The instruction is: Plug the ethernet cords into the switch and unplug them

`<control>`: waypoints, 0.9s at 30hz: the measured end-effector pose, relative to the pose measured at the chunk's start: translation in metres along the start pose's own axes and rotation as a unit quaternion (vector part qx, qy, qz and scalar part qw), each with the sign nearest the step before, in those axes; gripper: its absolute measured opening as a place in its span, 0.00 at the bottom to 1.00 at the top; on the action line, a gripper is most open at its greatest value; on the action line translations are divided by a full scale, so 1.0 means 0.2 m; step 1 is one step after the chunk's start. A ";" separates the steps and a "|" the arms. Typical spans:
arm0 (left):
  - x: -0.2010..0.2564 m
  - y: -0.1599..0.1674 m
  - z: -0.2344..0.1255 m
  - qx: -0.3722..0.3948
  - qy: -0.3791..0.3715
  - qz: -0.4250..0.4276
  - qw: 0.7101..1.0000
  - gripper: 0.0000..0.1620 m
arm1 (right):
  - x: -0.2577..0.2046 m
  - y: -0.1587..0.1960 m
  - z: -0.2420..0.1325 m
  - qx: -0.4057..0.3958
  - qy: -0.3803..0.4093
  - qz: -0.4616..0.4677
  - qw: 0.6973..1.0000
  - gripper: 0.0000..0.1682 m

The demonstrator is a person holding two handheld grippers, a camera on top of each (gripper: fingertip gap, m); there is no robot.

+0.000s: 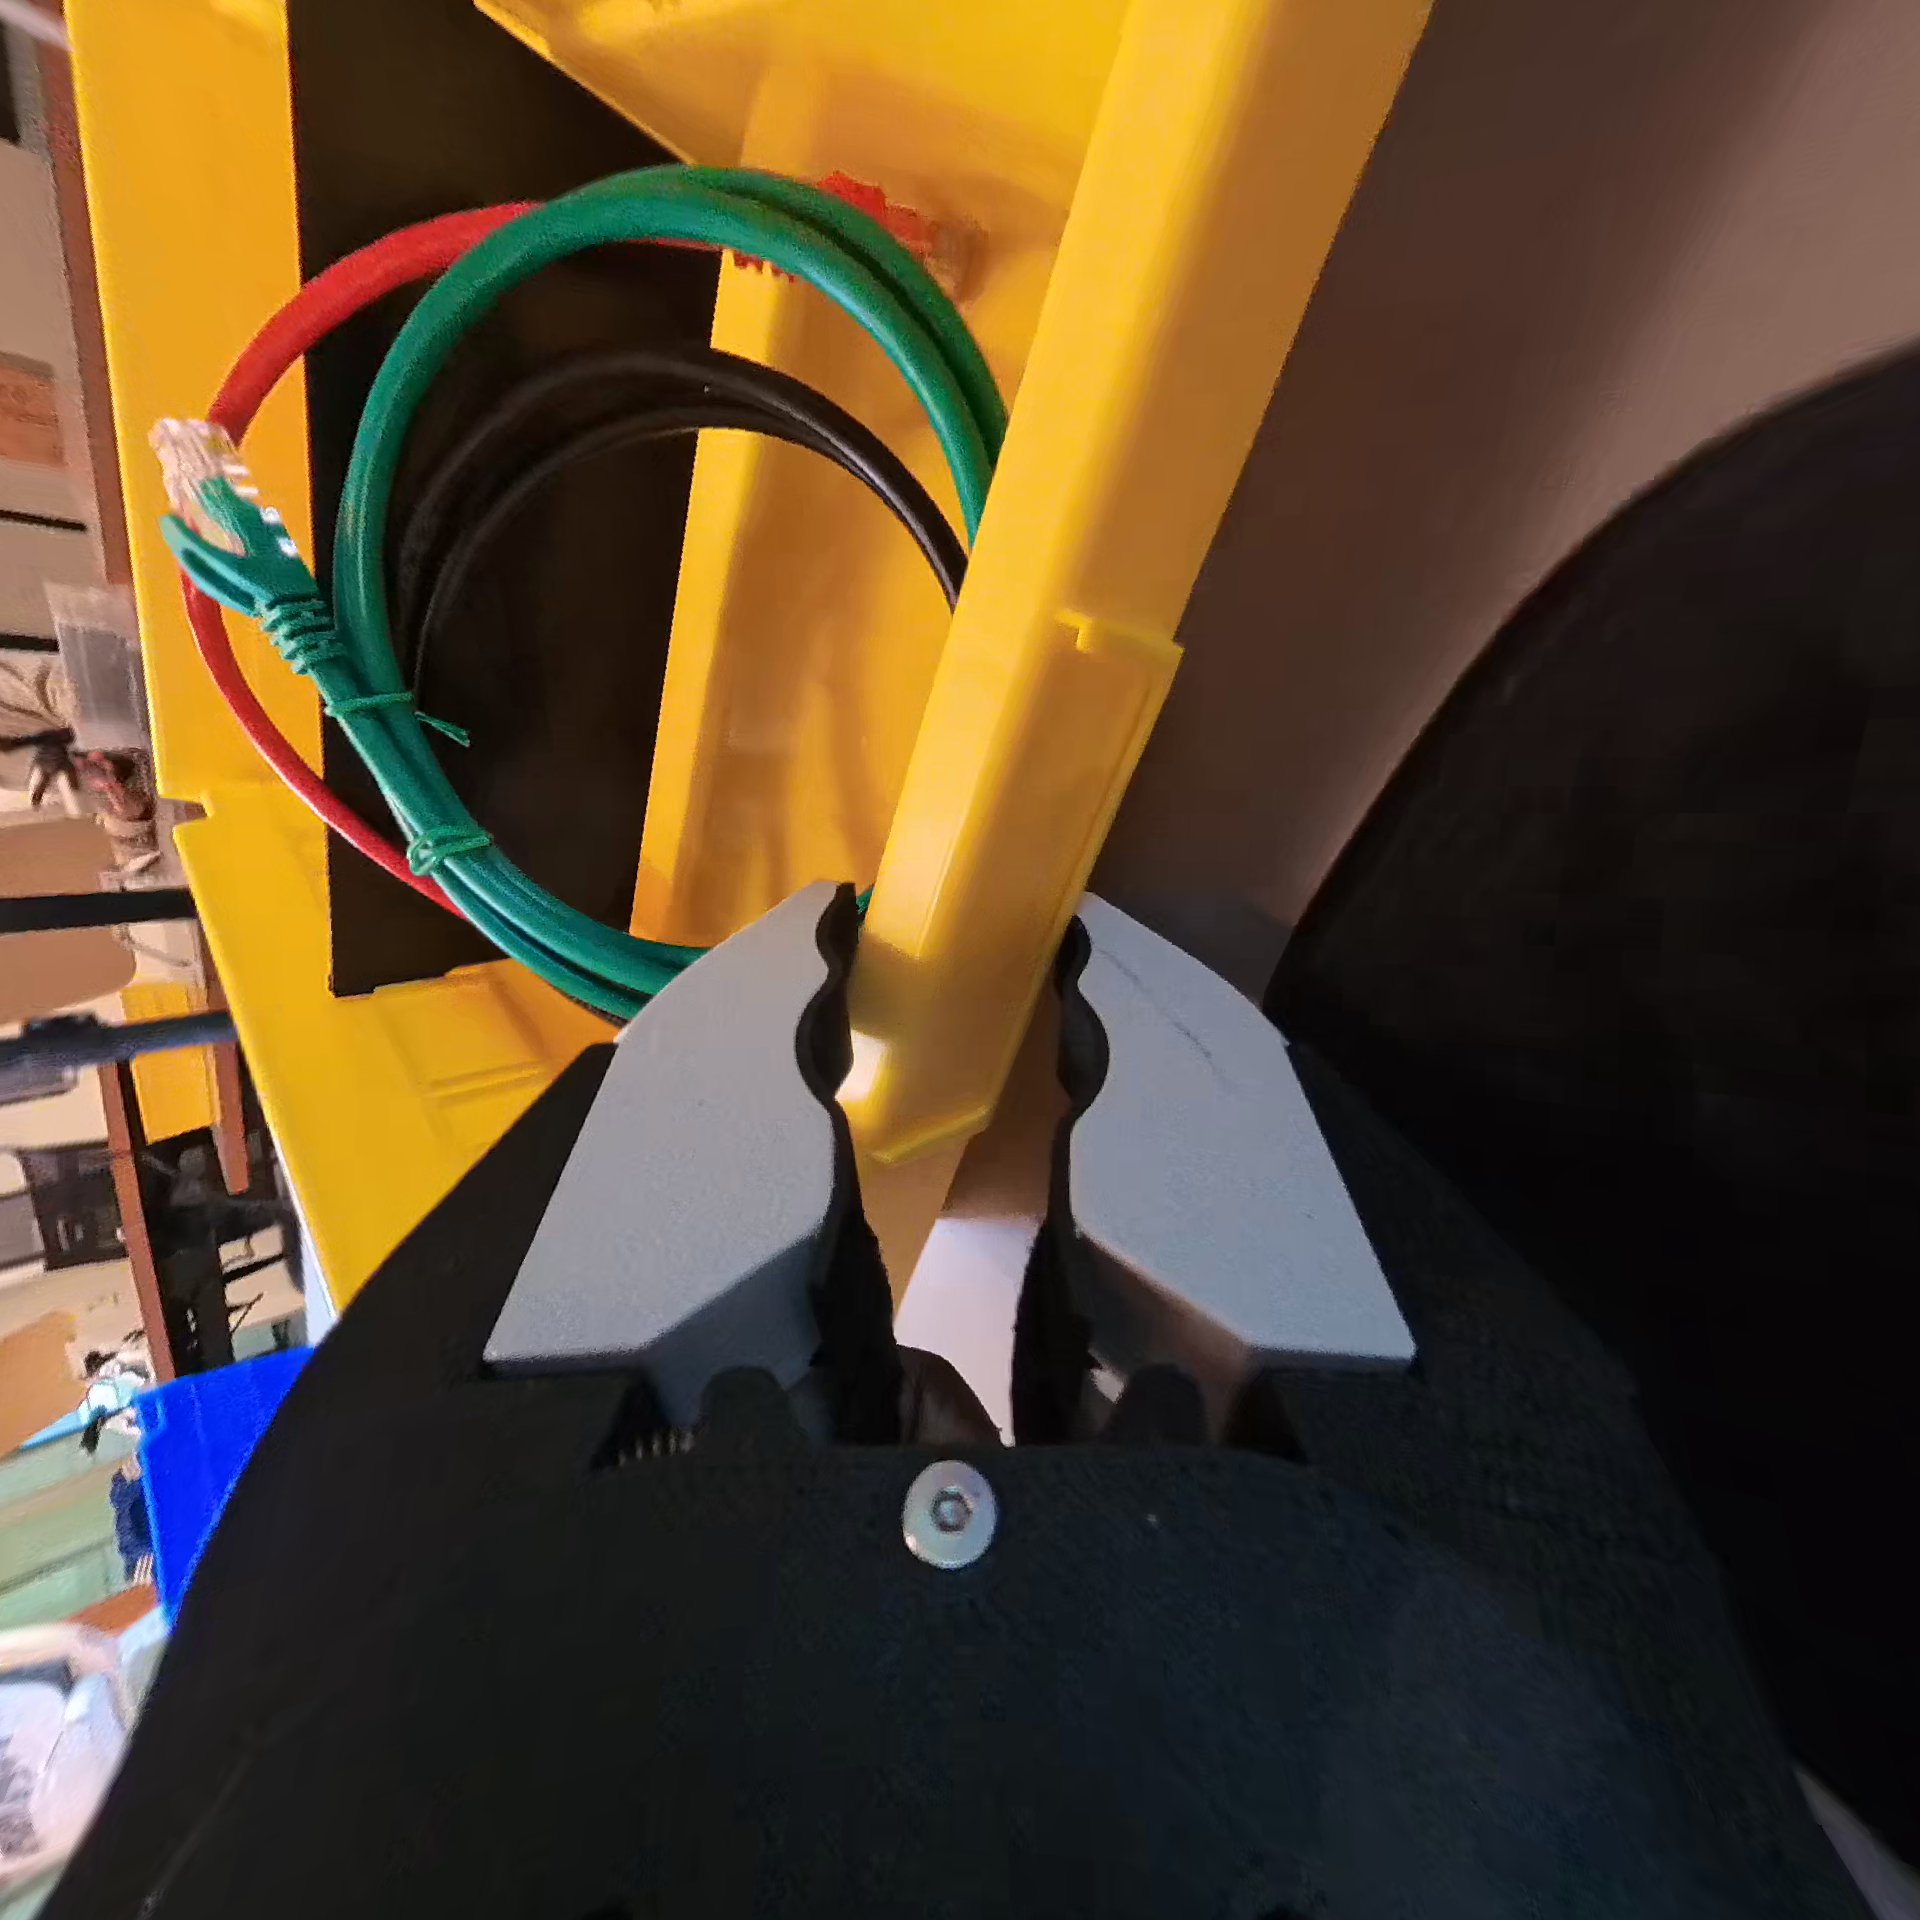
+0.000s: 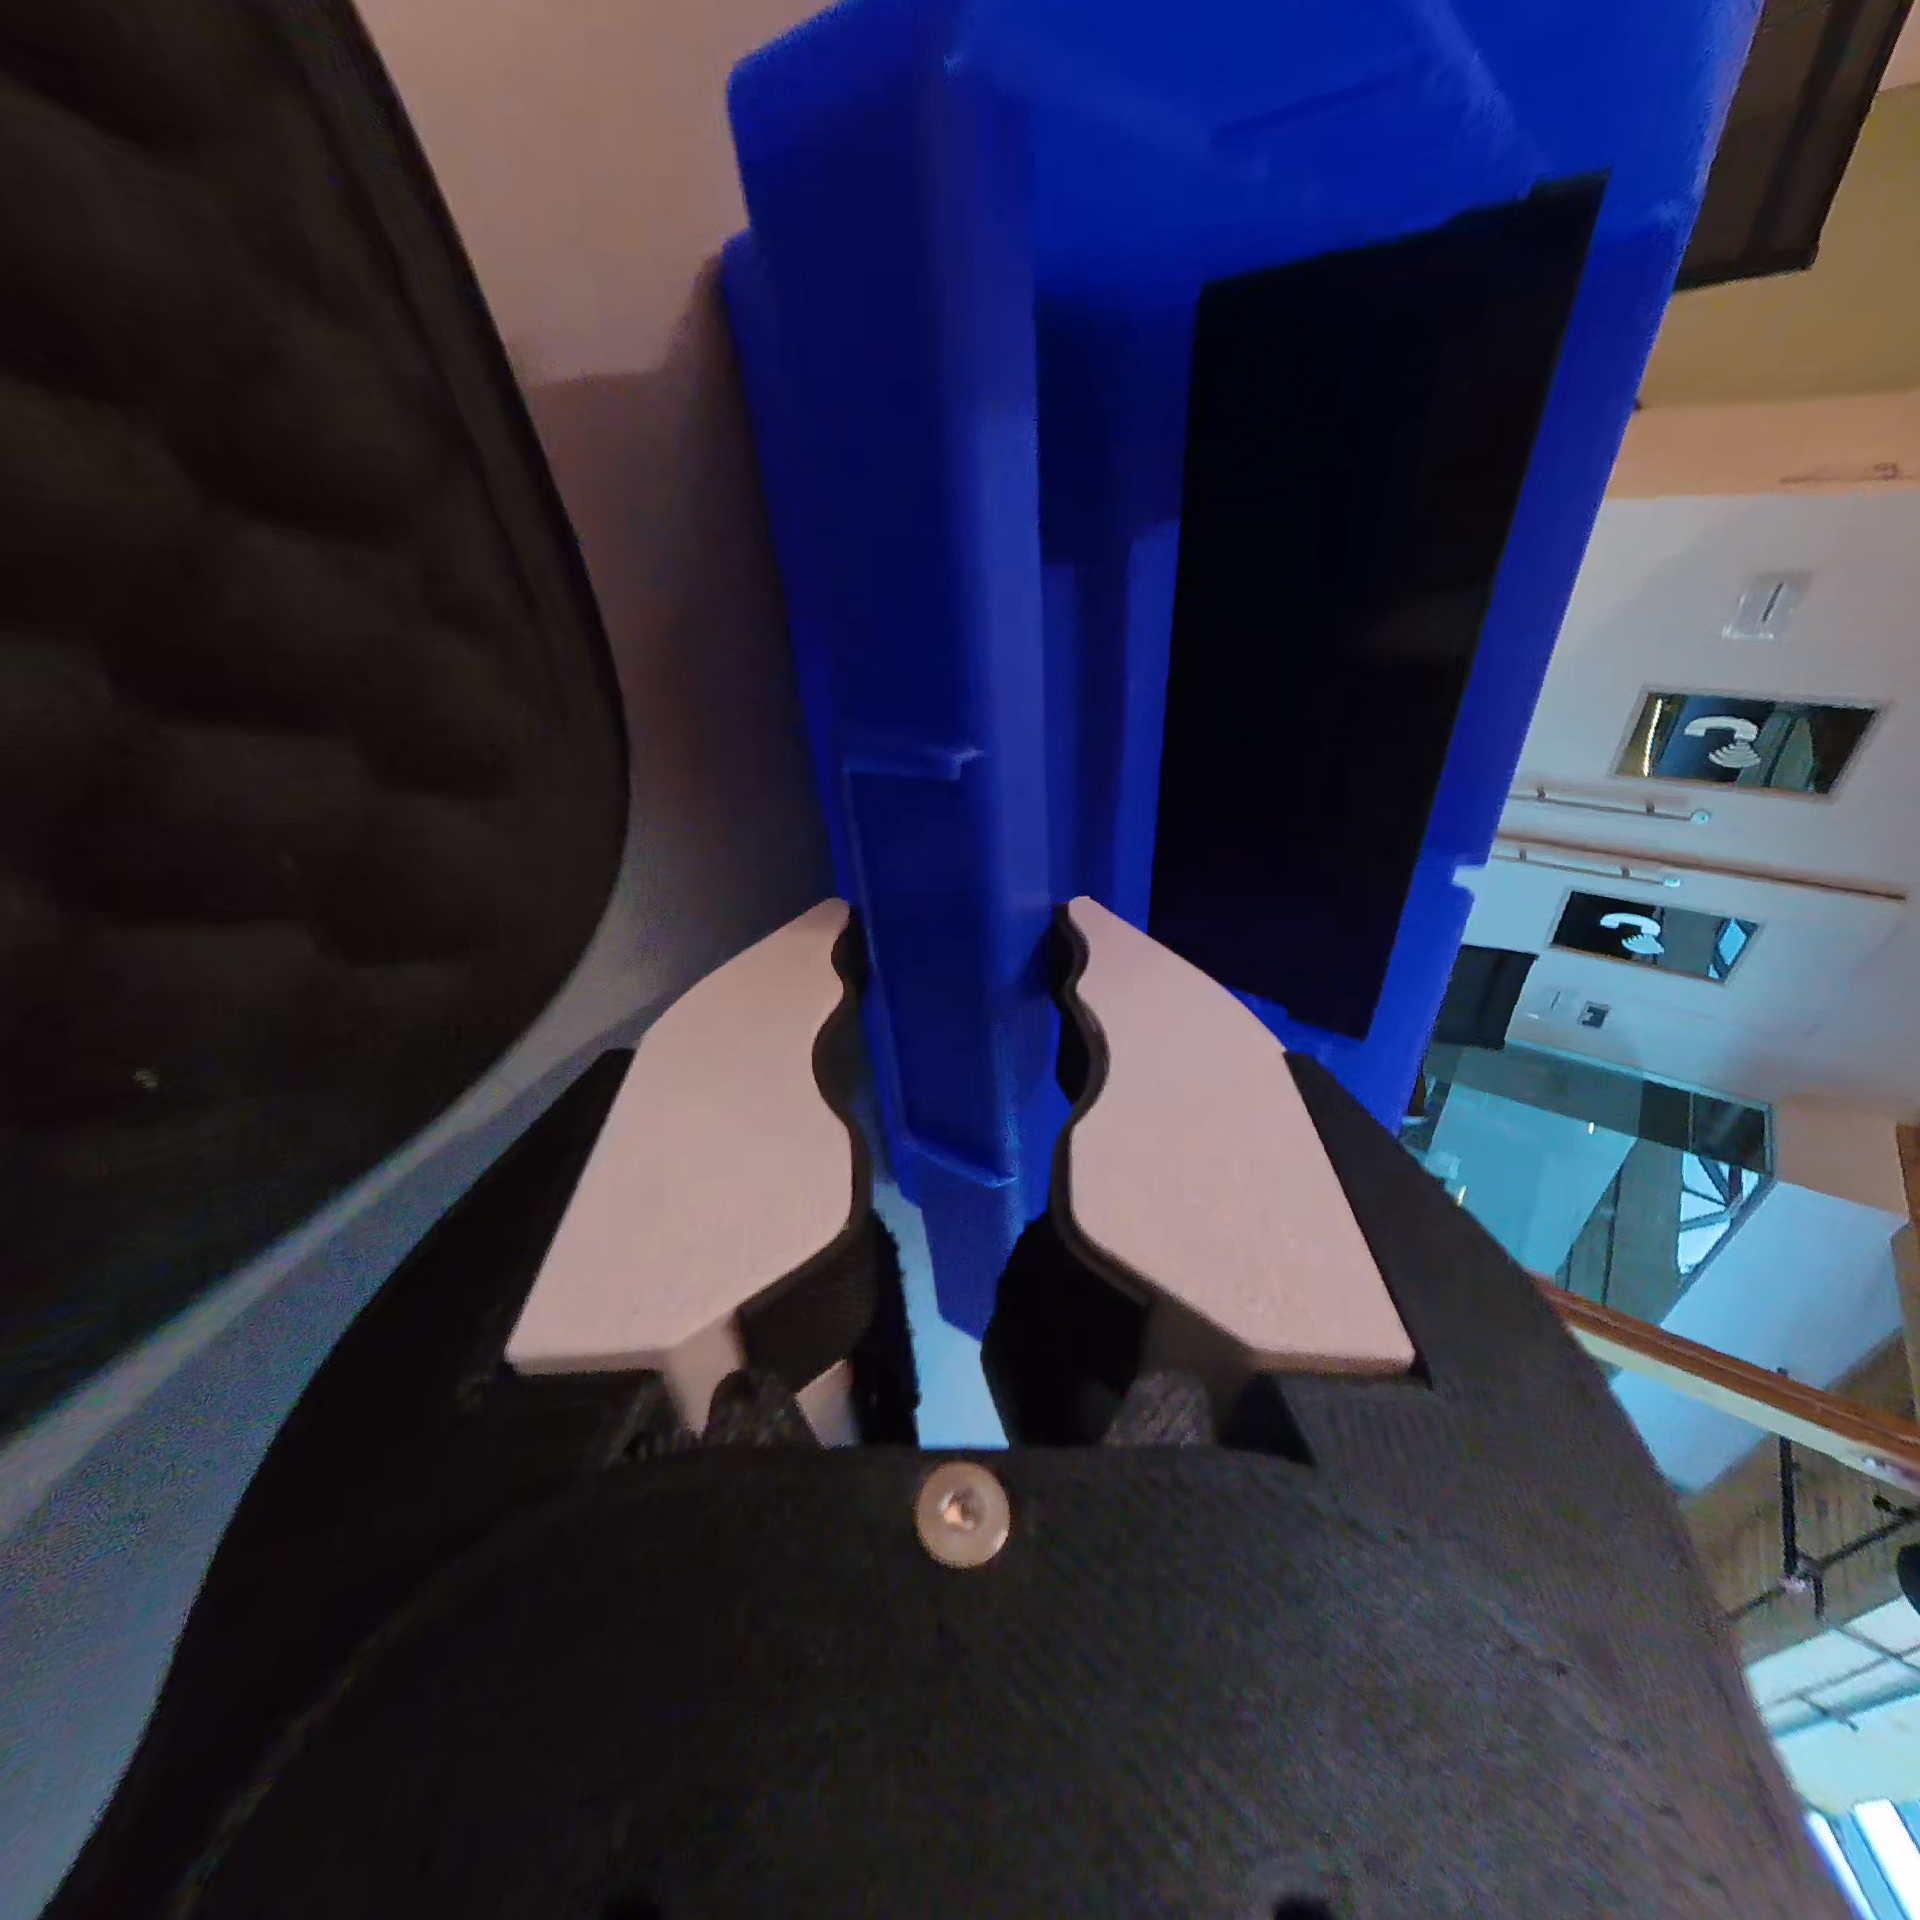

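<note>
The left claw [image 1: 961, 940] pinches the smooth yellow bin [image 1: 1039, 727] wall; curled green cord [image 1: 665, 218], red cord [image 1: 270, 364] inside. The right claw [image 2: 956, 925] pinches the blue bin [image 2: 935, 520] wall.

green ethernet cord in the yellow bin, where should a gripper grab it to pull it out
Grip the green ethernet cord by the ribbed boot behind its clear plug, coming from the yellow plastic bin's open side. That end juts free over the rim; the rest lies coiled and tied, tangled with the red cord and black cord.
</note>
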State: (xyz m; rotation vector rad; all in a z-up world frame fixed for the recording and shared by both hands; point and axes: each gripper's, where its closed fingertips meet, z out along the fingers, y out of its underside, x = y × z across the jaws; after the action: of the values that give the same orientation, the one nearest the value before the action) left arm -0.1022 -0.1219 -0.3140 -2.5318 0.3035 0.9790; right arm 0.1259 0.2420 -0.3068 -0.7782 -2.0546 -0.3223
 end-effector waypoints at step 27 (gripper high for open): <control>-0.02 1.05 -0.48 -0.153 -0.050 -0.026 0.987 0.27 | -0.06 0.44 -0.15 -0.071 -0.009 0.038 0.997 0.23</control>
State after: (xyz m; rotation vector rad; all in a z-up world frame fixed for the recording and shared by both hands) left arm -0.1199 -0.3524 -0.3097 -2.7319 0.0598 1.2073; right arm 0.2058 0.2901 -0.3059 -0.9453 -2.0289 -0.4247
